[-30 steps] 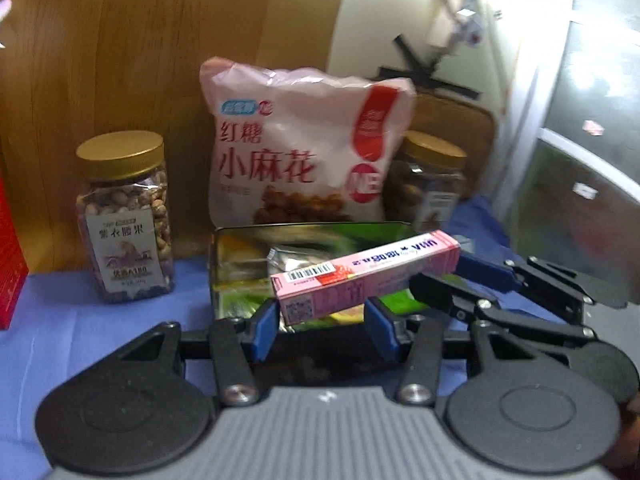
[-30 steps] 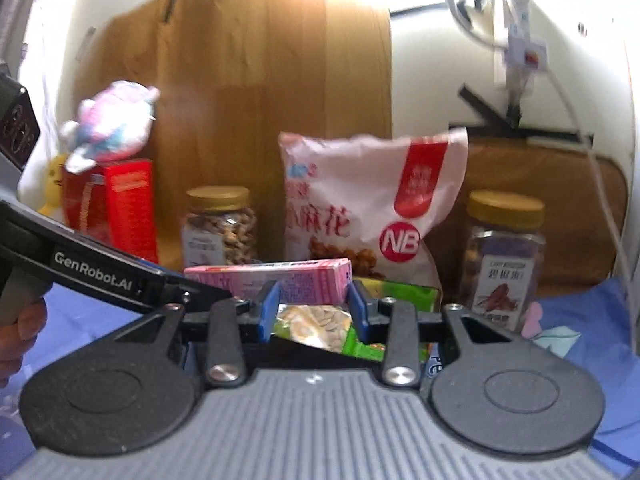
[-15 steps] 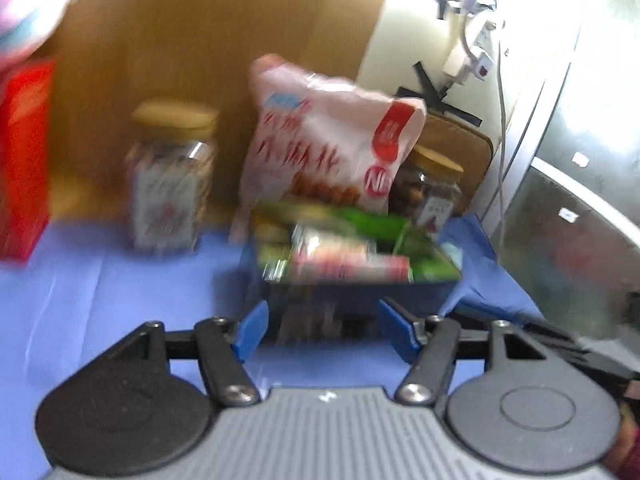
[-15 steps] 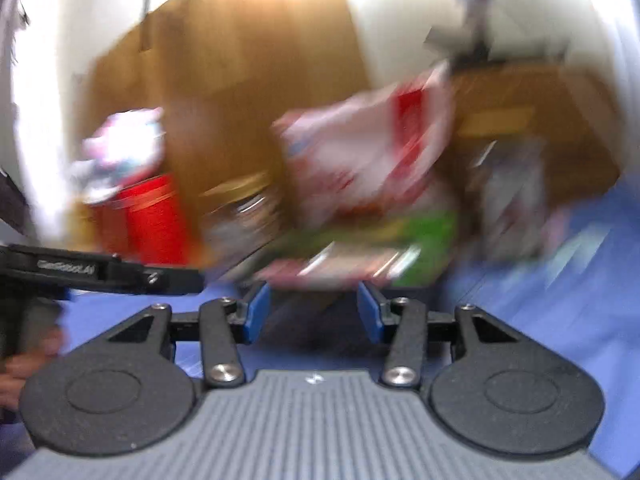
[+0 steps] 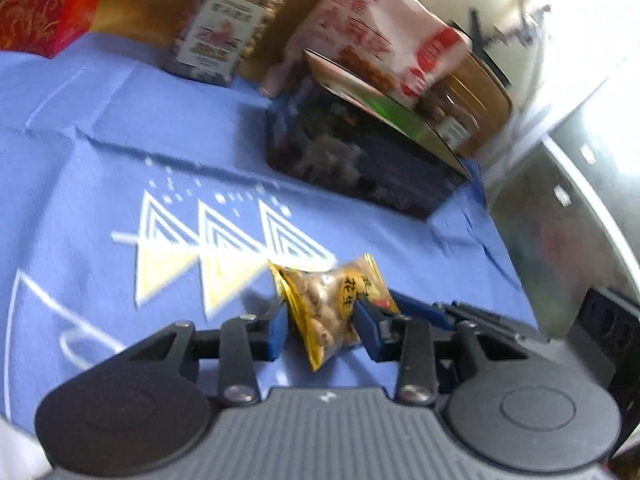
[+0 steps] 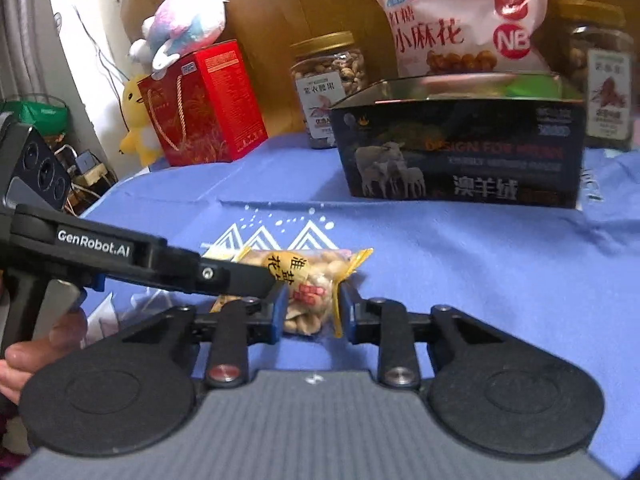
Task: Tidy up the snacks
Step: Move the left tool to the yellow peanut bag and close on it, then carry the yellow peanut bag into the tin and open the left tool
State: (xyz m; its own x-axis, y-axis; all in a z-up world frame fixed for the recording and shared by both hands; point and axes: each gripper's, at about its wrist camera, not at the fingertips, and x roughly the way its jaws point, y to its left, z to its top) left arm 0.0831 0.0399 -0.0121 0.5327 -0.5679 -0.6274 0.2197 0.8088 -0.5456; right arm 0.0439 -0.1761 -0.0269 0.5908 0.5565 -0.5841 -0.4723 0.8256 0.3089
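Observation:
A small yellow packet of peanuts (image 5: 328,304) lies on the blue cloth (image 5: 120,160); it also shows in the right wrist view (image 6: 308,284). My left gripper (image 5: 320,326) is open with its blue fingers on either side of the packet. My right gripper (image 6: 312,310) is also open around the same packet from the other side. I cannot tell whether either one touches it. The dark open tin box (image 6: 460,152) that holds snacks stands beyond, also in the left wrist view (image 5: 360,156).
Behind the box stand a pink snack bag (image 6: 460,20), a nut jar (image 6: 330,80) at left and another jar (image 6: 600,76) at right. A red gift box (image 6: 204,104) with plush toys (image 6: 184,20) stands far left. The left gripper's arm (image 6: 132,256) crosses low.
The pink box I held over the tin a second ago is out of my grippers. Both grippers pulled back from the tin and came down around the peanut packet on the cloth.

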